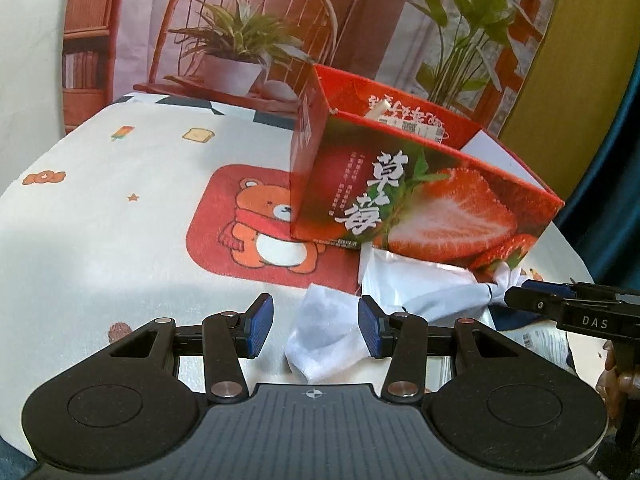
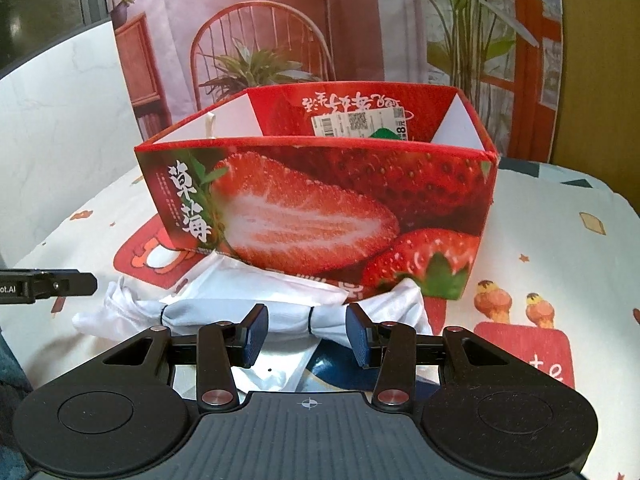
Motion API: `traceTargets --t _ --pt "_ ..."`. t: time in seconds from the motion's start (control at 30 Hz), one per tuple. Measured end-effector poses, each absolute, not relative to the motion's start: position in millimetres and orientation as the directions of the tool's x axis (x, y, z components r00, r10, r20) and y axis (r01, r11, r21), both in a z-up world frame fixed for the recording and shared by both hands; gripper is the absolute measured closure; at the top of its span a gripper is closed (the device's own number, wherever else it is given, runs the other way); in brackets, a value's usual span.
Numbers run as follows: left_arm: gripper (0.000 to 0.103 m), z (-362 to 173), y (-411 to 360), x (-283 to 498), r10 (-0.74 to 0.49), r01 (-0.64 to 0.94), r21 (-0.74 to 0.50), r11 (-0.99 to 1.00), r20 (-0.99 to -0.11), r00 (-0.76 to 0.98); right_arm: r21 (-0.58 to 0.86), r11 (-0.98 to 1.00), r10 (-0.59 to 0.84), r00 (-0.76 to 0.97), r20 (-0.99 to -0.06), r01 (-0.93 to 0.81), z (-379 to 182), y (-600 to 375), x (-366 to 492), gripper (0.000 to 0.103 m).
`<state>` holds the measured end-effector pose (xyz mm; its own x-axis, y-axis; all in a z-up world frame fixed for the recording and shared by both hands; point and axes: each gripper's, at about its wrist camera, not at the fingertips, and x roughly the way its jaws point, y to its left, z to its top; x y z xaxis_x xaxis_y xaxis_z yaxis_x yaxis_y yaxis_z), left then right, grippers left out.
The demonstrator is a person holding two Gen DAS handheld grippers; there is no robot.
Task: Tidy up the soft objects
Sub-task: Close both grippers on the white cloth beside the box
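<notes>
A white cloth roll, tied with two black bands, lies on the table in front of the red strawberry box. My right gripper is open, its blue pads on either side of the roll's right band, just above it. In the left wrist view my left gripper is open around the roll's loose left end. The roll's body runs right toward the right gripper's fingers. The open-topped box stands just behind.
A white plastic packet lies under the roll against the box. A silver pouch and a dark blue item lie nearer me. The tablecloth has bear prints. A printed backdrop stands behind the table.
</notes>
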<state>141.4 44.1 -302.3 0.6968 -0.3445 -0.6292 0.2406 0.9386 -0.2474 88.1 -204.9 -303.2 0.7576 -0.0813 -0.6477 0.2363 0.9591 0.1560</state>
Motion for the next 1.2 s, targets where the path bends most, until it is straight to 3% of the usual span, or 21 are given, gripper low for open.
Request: traceTargets --t 0.4,0.7,0.87,1.2 --pt "0.053 -310 42 143 -0.354 0.246 -0.254 0.935 -0.652 0.67 0.158 0.955 -0.083 0.742 -0.666 0.249 -312 -206 87 0.062" --pt "0.052 -317 29 154 -0.397 0.283 -0.279 0.918 -0.665 0.633 0.126 0.929 -0.177 0.714 -0.677 0.349 -311 -233 88 0.062" --pt "0.054 -324 21 156 -0.409 0.293 -0.286 0.912 -0.671 0.619 0.153 0.91 -0.178 0.695 -0.697 0.386 -317 -253 95 0.057" --pt "0.078 -331 20 158 -0.402 0.293 -0.277 0.915 -0.679 0.614 0.206 0.892 -0.137 0.674 -0.726 0.403 -336 -262 112 0.056"
